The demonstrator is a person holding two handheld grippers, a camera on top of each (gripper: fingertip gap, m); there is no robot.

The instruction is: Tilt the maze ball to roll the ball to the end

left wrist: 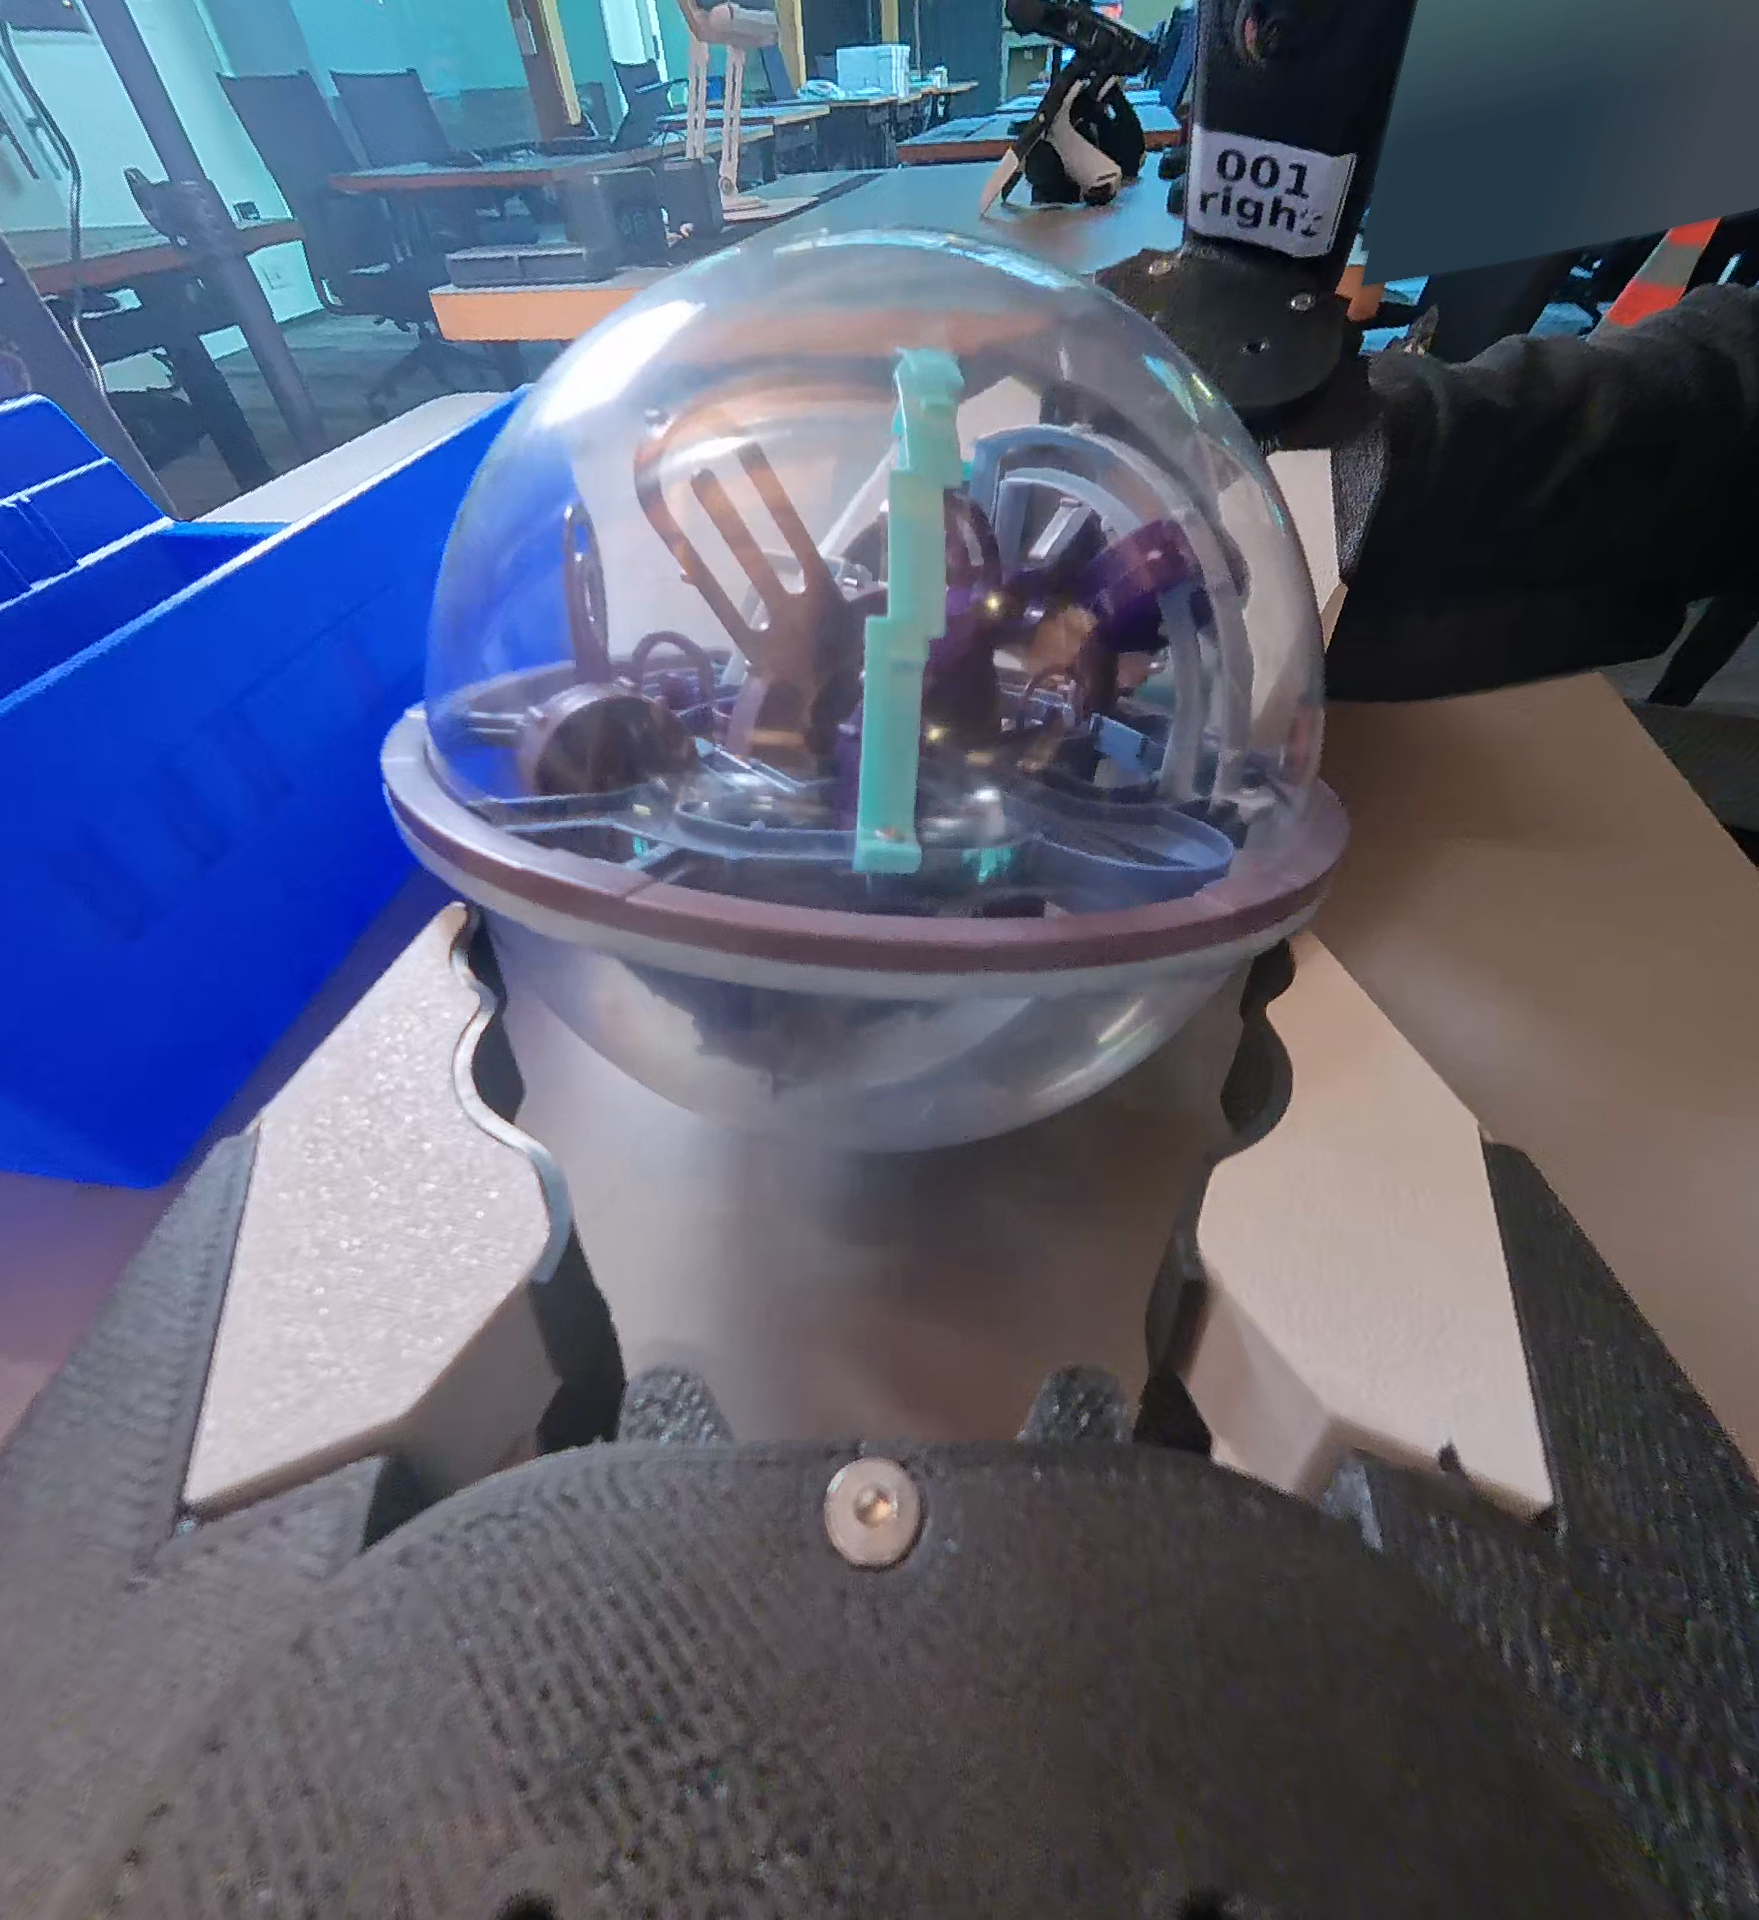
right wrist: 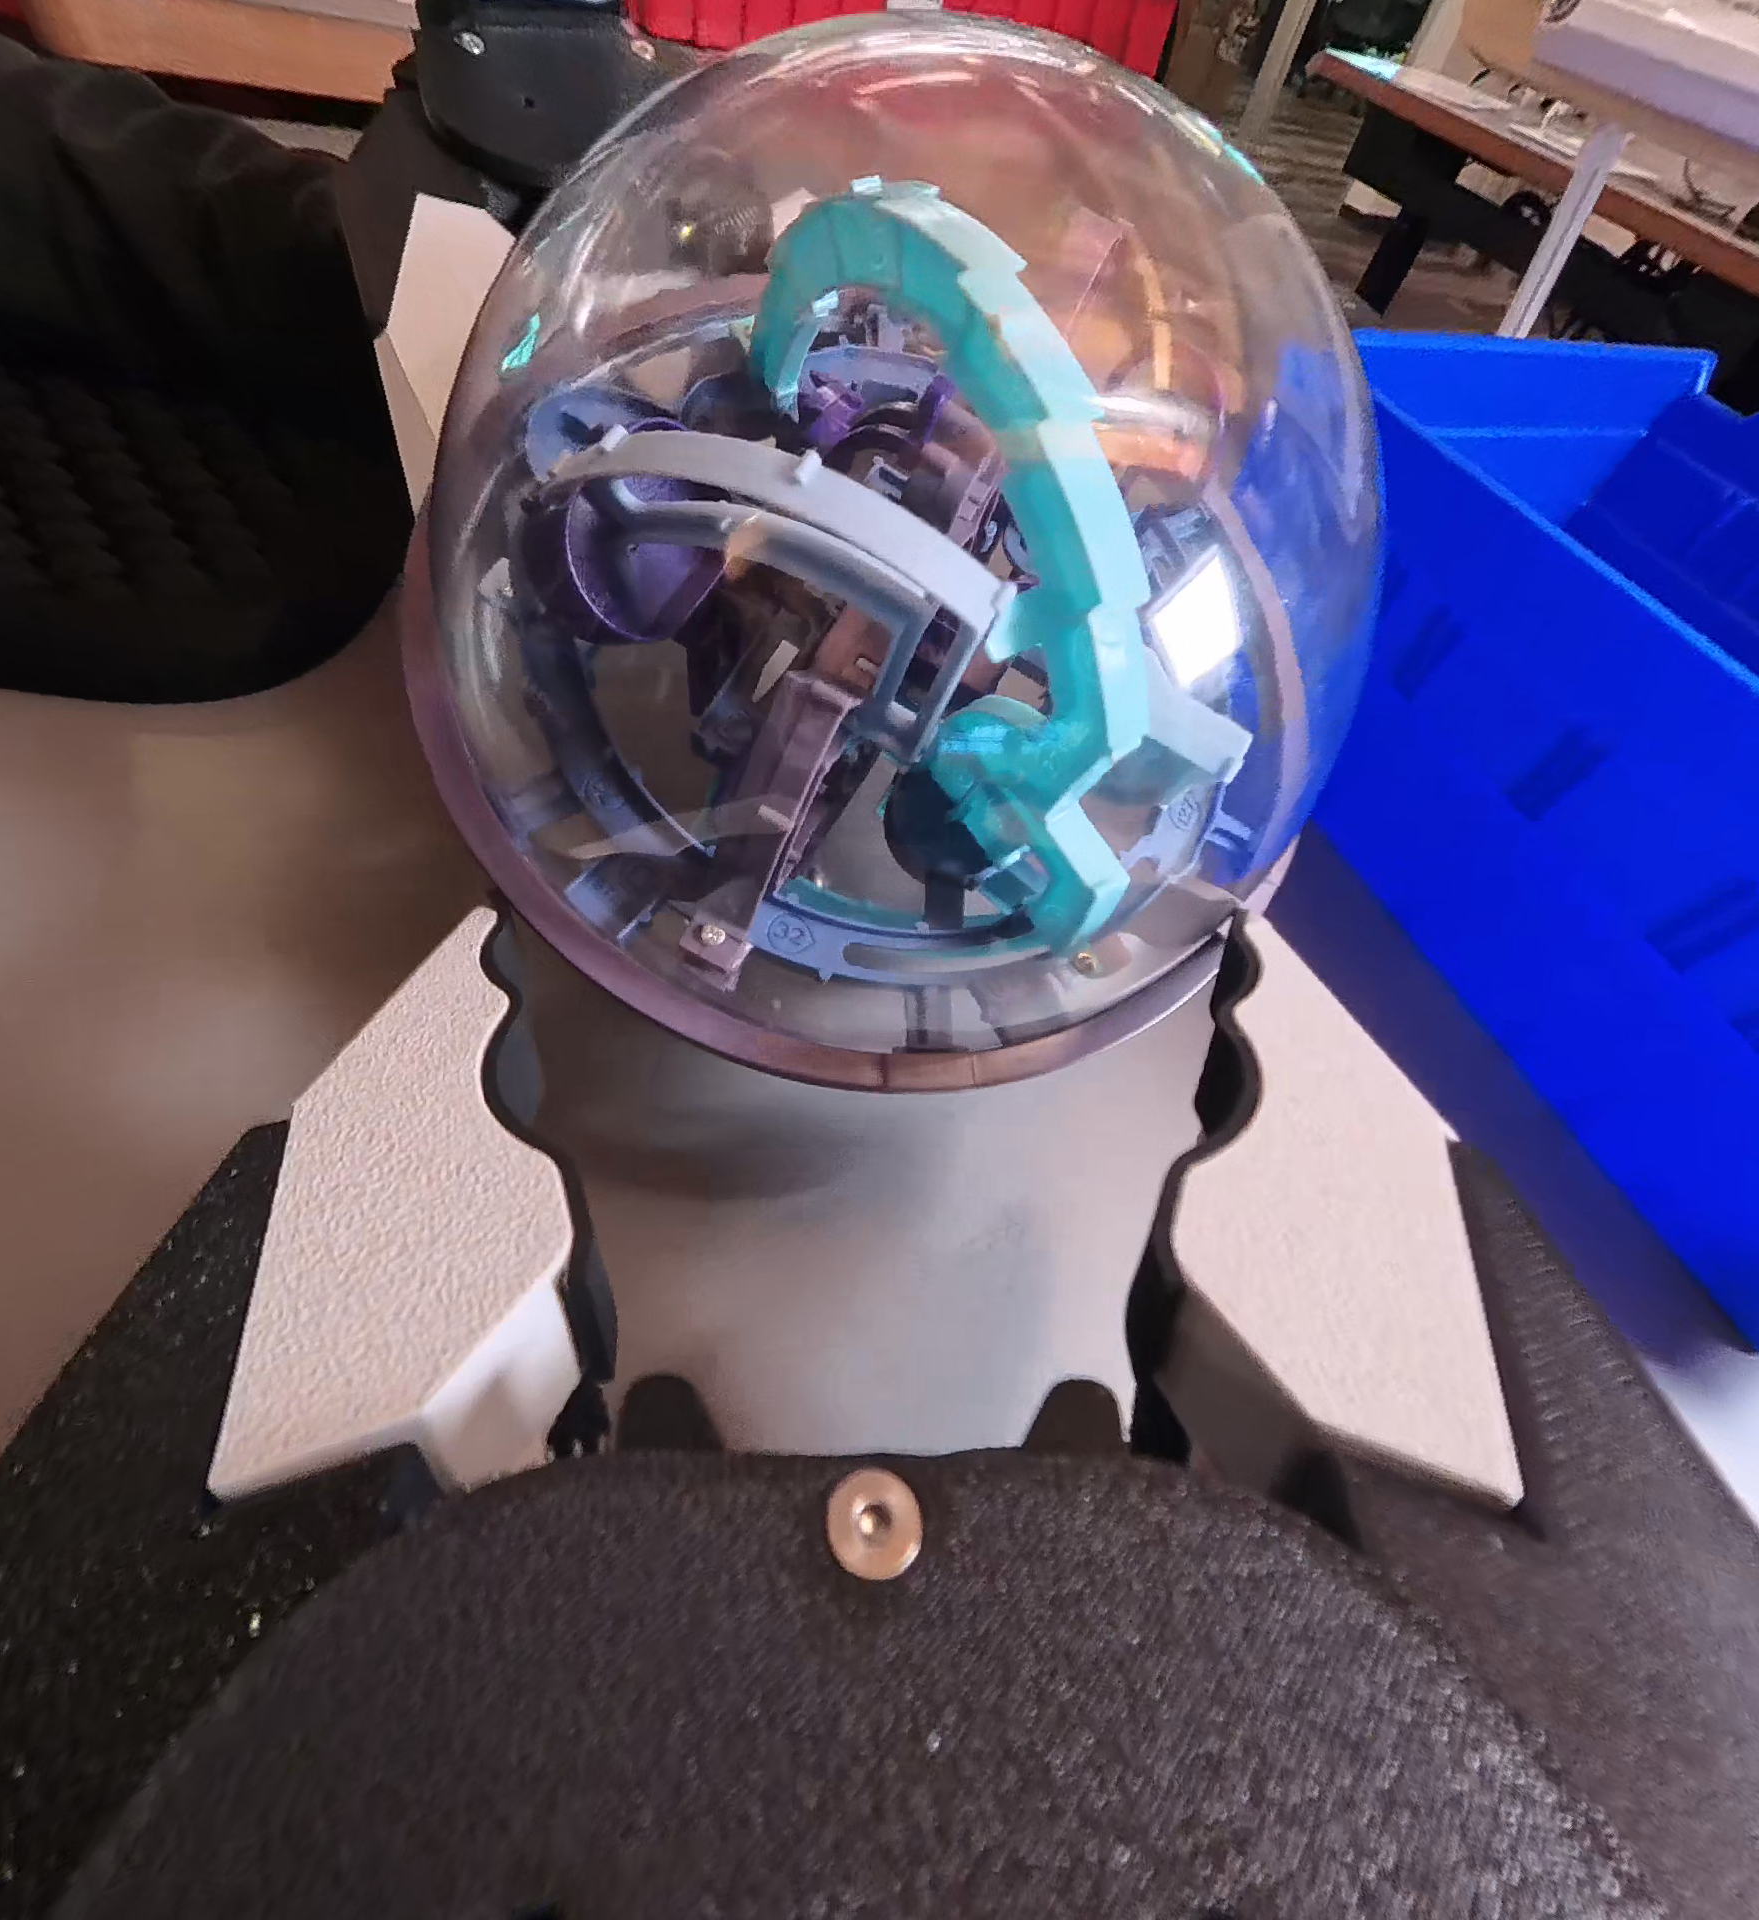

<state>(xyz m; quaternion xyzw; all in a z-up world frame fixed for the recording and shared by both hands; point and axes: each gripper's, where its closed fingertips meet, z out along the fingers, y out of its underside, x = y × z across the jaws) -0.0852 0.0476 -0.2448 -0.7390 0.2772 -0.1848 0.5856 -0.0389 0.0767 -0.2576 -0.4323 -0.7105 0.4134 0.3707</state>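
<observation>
The maze ball (left wrist: 854, 623) is a clear sphere with a brown equator ring and teal, grey and purple tracks inside. My left gripper (left wrist: 864, 966) is shut on its lower half, ring nearly level, just above the table. In the right wrist view the maze ball (right wrist: 885, 582) is tipped, with the ring low, and my right gripper (right wrist: 864, 956) is shut on it from the other side. A small shiny ball (left wrist: 979, 810) seems to sit by the foot of the teal track. The right gripper's black body (left wrist: 1259, 260) shows behind the sphere.
A blue plastic bin (left wrist: 127, 779) stands close beside the sphere on the pale table (left wrist: 1529, 935); it also shows in the right wrist view (right wrist: 1581, 779). A person's black sleeve (left wrist: 1581, 499) reaches in. Desks and chairs fill the room behind.
</observation>
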